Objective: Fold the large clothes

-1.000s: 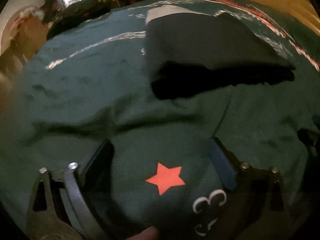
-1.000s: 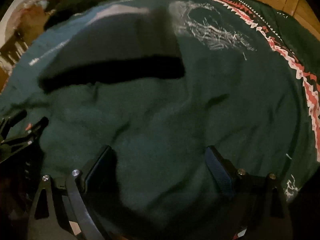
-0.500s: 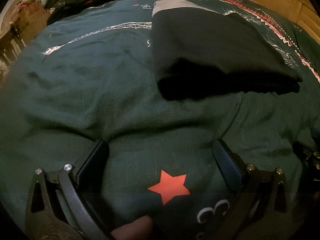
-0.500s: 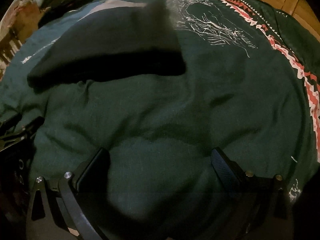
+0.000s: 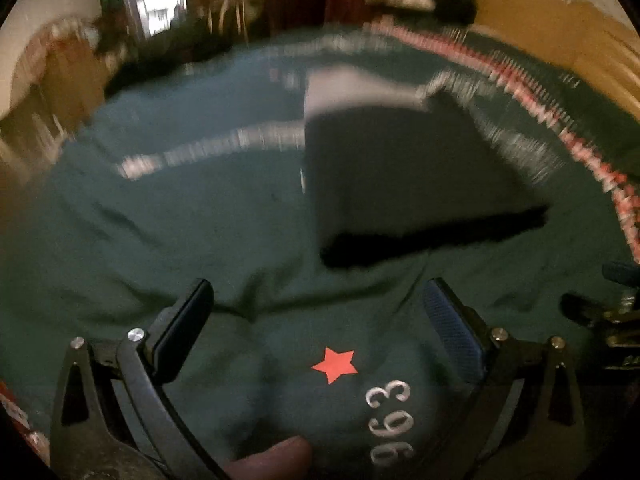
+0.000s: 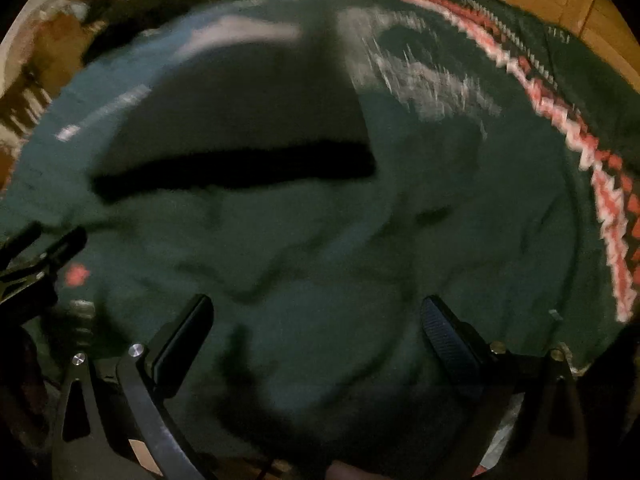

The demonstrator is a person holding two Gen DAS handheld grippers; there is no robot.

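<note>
Your left gripper (image 5: 316, 300) and right gripper (image 6: 316, 316) both stand wide apart, nothing between the pads, over the dark green cloth (image 5: 180, 220). The folded black garment (image 5: 408, 176) lies flat on that cloth, just beyond both tools. Red star (image 5: 334, 364) sits between the left fingers.

On the dark green fabric garment (image 5: 248, 240), in the left wrist view, a red five-pointed star (image 5: 334, 363) sits above white digits reading "963" (image 5: 389, 420), seen turned sideways. The right wrist view, blurred, shows nothing readable.
</note>
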